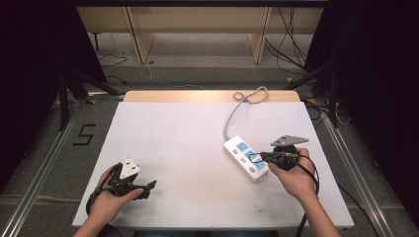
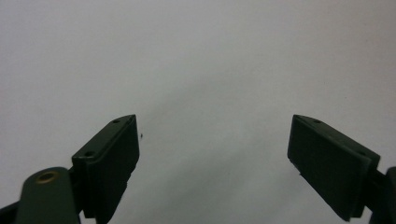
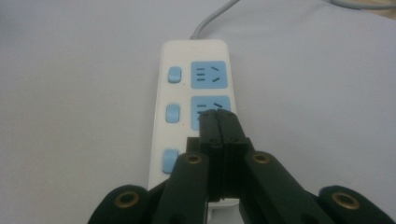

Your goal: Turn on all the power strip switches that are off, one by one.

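A white power strip point(image 1: 246, 158) with blue sockets and blue switches lies on the white table top point(image 1: 188, 148) at the right. Its grey cord point(image 1: 232, 116) runs toward the far edge. My right gripper point(image 1: 258, 157) is shut, nothing between its jaws, its tips over the strip's middle socket point(image 3: 210, 109); I cannot tell whether they touch it. In the right gripper view the power strip point(image 3: 194, 93) runs away from me, switches on its left. My left gripper point(image 1: 150, 185) rests near the front left of the table, open and empty; in its own view my left gripper point(image 2: 215, 149) shows bare table between wide jaws.
The table top sits on a wooden board point(image 1: 212, 95) that shows at the far edge. Dark stands and cables point(image 1: 296, 44) crowd the floor beyond, and a "5" mark point(image 1: 84, 134) lies on the floor to the left.
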Demonstrator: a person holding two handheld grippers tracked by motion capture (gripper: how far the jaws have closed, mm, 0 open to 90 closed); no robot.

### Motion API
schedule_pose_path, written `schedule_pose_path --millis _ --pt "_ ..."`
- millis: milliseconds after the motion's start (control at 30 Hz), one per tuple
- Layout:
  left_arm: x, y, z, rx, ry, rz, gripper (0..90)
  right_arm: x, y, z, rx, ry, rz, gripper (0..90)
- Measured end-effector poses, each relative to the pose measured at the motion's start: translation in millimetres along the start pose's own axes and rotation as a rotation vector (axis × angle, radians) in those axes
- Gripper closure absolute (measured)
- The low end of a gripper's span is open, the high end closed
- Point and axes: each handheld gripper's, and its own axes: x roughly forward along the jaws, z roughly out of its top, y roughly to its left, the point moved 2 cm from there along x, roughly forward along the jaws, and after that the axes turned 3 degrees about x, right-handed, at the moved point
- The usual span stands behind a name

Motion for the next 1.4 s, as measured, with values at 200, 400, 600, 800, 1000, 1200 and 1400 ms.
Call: schedule_pose_path --millis 200,400,600,800,1000,1200,1400 --pt "-0.2 0.0 0.2 0.0 0.0 0.0 16.7 6.0 1.2 6.2 -0.012 0.026 0.007 90.0" --pt "-0.3 -0.2 0.3 0.0 0.0 0.0 16.9 12.8 2.5 13.8 -0.021 0.049 0.015 90.0" --pt "-0.3 -0.2 0.3 0.0 -0.001 -0.001 17.1 20.3 3.6 20.9 -0.03 0.072 0.021 90.0" --pt "-0.2 -0.3 0.3 0.001 0.0 -0.002 17.3 28.0 5.9 32.2 -0.041 0.095 0.026 90.0" --pt "-0.5 -0.3 0.4 0.0 -0.003 -0.002 17.4 39.3 11.3 45.0 -0.061 0.121 0.035 90.0" --pt "-0.5 -0.4 0.5 0.0 -0.003 -0.002 17.5 47.9 14.3 51.2 -0.068 0.139 0.043 90.0" --pt "-0.5 -0.4 0.6 0.0 -0.003 -0.002 17.6 55.8 19.3 58.0 -0.08 0.159 0.049 90.0"
